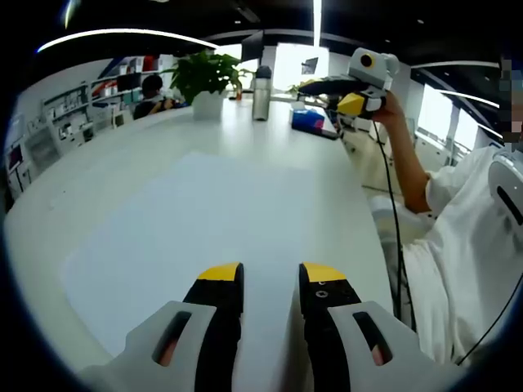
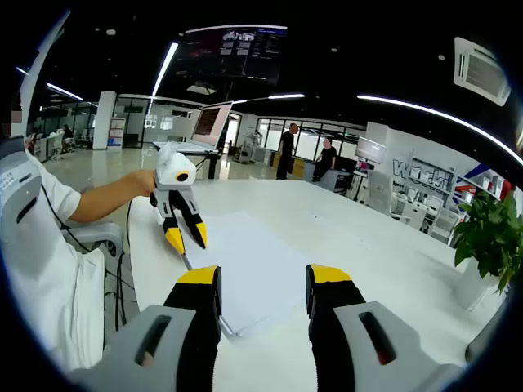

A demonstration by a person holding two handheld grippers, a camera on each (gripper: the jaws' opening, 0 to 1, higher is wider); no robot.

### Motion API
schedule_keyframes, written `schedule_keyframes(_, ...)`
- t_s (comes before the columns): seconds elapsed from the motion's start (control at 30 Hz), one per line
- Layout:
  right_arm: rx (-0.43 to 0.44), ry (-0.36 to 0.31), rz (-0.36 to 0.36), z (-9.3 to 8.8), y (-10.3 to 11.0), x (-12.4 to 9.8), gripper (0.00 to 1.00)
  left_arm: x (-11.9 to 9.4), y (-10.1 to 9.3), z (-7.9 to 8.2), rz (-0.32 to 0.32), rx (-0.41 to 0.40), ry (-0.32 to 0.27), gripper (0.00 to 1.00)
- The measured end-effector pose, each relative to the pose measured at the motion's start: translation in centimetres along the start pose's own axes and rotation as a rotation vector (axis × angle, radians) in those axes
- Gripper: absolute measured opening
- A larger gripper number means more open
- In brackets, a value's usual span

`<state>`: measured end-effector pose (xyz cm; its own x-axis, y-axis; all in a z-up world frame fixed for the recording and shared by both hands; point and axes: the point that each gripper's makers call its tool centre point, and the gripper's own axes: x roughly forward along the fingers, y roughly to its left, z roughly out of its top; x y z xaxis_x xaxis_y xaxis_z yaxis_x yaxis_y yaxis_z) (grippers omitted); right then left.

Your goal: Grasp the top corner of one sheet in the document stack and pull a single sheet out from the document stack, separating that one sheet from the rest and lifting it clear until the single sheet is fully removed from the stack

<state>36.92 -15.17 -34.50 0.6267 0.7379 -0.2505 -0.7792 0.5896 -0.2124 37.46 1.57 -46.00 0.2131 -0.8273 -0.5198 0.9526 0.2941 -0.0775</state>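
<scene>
- Document stack (image 1: 204,237) is seen lying flat on the white table (image 1: 106,163), pretty much square in front of the left gripper (image 1: 270,278); from the right gripper view the same stack (image 2: 253,269) sits between the two grippers, its near corner just ahead of the right gripper (image 2: 261,282).
- No sheet looks lifted or peeled yet, so the grasp step can be judged as not started.
- Left gripper's jaws are held apart, hovering over the near part of the paper with nothing between them. In the right gripper view it (image 2: 186,237) is seen angled tips-down above the stack's edge; whether it touches can't be told.
- Right gripper's jaws are also spread and empty; in the left gripper view it (image 1: 355,102) is held up in the air by a hand (image 1: 384,102), well off the paper.
- Next move probably calls for lowering one gripper to a top corner and catching just one sheet, which looks fiddly since the edges lie flush.
- Further back, a potted plant (image 1: 204,82) and a metal flask (image 1: 261,94) stand on the table.
</scene>
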Motion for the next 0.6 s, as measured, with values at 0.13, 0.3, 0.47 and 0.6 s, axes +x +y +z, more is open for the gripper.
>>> schedule_keyframes(0.13,0.000,-0.001,0.000,0.01,0.00,-0.03,0.41,0.01,0.04,-0.01,0.004,0.007,0.004,0.28)
schedule_keyframes(0.3,0.000,-0.002,0.001,0.04,-0.03,-0.09,0.41,0.04,0.04,-0.03,0.007,0.020,0.008,0.28)
schedule_keyframes(0.47,-0.005,-0.002,0.005,0.09,0.09,-0.07,0.41,0.09,-0.02,-0.08,0.018,0.049,0.019,0.28)
schedule_keyframes(0.6,-0.005,0.000,0.004,0.04,0.06,-0.07,0.41,0.10,-0.05,-0.11,0.023,0.062,0.025,0.28)
